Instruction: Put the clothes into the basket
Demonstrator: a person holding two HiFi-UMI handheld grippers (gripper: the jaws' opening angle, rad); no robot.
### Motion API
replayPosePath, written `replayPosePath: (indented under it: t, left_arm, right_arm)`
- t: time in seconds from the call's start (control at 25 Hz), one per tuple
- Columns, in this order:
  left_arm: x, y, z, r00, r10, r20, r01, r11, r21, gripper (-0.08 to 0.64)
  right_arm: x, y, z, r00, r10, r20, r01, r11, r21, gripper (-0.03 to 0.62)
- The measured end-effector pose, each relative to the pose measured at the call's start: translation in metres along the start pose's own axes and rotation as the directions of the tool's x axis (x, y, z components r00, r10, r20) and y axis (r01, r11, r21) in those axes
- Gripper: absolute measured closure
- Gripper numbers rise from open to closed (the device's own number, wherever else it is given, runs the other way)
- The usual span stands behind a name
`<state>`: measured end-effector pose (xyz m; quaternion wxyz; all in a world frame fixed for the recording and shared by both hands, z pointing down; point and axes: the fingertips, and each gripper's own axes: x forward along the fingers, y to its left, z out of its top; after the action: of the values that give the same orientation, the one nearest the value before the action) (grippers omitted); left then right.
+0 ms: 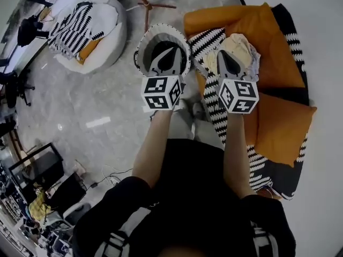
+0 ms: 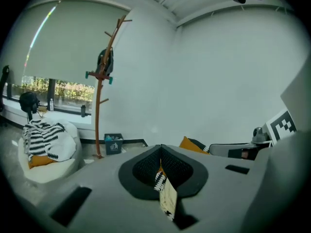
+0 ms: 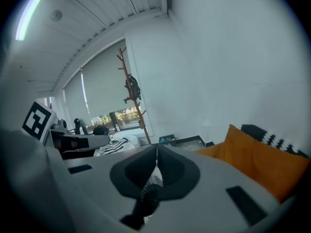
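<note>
**Both grippers closed on cloth; left one over the basket**

Left gripper: jaws together. Its own view shows a scrap of black-and-white zigzag cloth pinched in the seam, with a cream tag hanging from it toward the camera.

Right gripper: jaws together on a strip of black-and-white striped cloth, which trails down out of the seam.

Whether the two scraps belong to one garment cannot be settled. The head view does not separate them from the patterned surface below.

From the head view, the left gripper hangs above the open mouth of the round basket, which stands on the grey floor. The right gripper is just beside it, over a cream heap of clothes. That heap lies on a zigzag throw among orange cushions, and the throw's edge is close to the basket rim.

Further left, well apart, is a white beanbag carrying a striped garment. A brown coat stand is near the window.
</note>
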<state>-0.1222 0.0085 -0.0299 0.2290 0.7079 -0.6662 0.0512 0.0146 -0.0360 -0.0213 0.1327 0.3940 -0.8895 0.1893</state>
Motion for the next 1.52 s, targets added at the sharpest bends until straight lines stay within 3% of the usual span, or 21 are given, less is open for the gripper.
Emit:
replayPosePath:
  t: [0.16, 0.4, 0.6, 0.76, 1.0, 1.04, 1.12, 1.16, 1.2, 1.28, 1.52]
  left_arm:
    - [0.045, -0.029, -0.047, 0.994, -0.067, -0.081, 0.069, 0.997, 0.023, 0.551]
    - [0.103, -0.066, -0.135, 0.963, -0.176, -0.205, 0.187, 0.982, 0.032, 0.551]
    - [0.142, -0.076, -0.199, 0.943, -0.216, -0.252, 0.227, 0.974, 0.015, 0.551]
    - [0.177, -0.083, -0.251, 0.935, -0.221, -0.277, 0.232, 0.973, 0.006, 0.551]
    - [0.22, -0.089, -0.317, 0.931, -0.226, -0.288, 0.233, 0.972, -0.008, 0.551]
    - [0.227, -0.09, -0.327, 0.929, -0.225, -0.293, 0.233, 0.973, -0.008, 0.549]
    - [0.234, -0.091, -0.346, 0.922, -0.227, -0.313, 0.237, 0.972, -0.008, 0.549]
    - [0.236, -0.091, -0.356, 0.916, -0.231, -0.327, 0.242, 0.97, -0.006, 0.548]
    - [0.238, -0.091, -0.366, 0.911, -0.23, -0.343, 0.245, 0.97, 0.0, 0.52]
    - [0.245, -0.089, -0.384, 0.902, -0.206, -0.379, 0.23, 0.973, 0.019, 0.378]
    - [0.272, -0.07, -0.421, 0.893, -0.113, -0.435, 0.135, 0.991, 0.02, 0.295]
  right_arm:
    - [-0.009, -0.053, -0.044, 0.995, -0.085, -0.048, 0.088, 0.994, 0.064, 0.58]
    - [-0.007, -0.125, -0.123, 0.974, -0.181, -0.134, 0.194, 0.977, 0.094, 0.58]
    - [-0.004, -0.188, -0.184, 0.94, -0.305, -0.152, 0.326, 0.936, 0.132, 0.58]
    - [0.009, -0.221, -0.232, 0.934, -0.315, -0.168, 0.34, 0.928, 0.151, 0.578]
    - [0.036, -0.247, -0.282, 0.941, -0.258, -0.221, 0.276, 0.959, 0.056, 0.577]
    - [0.04, -0.251, -0.287, 0.94, -0.253, -0.227, 0.269, 0.962, 0.04, 0.56]
    - [0.045, -0.258, -0.297, 0.938, -0.247, -0.245, 0.26, 0.965, 0.022, 0.393]
    - [0.047, -0.26, -0.302, 0.935, -0.248, -0.255, 0.26, 0.966, 0.011, 0.367]
    - [0.049, -0.263, -0.306, 0.931, -0.254, -0.262, 0.261, 0.965, -0.007, 0.36]
    - [0.056, -0.271, -0.308, 0.927, -0.266, -0.265, 0.258, 0.964, -0.064, 0.339]
    - [0.089, -0.294, -0.3, 0.917, -0.306, -0.254, 0.257, 0.944, -0.209, 0.296]
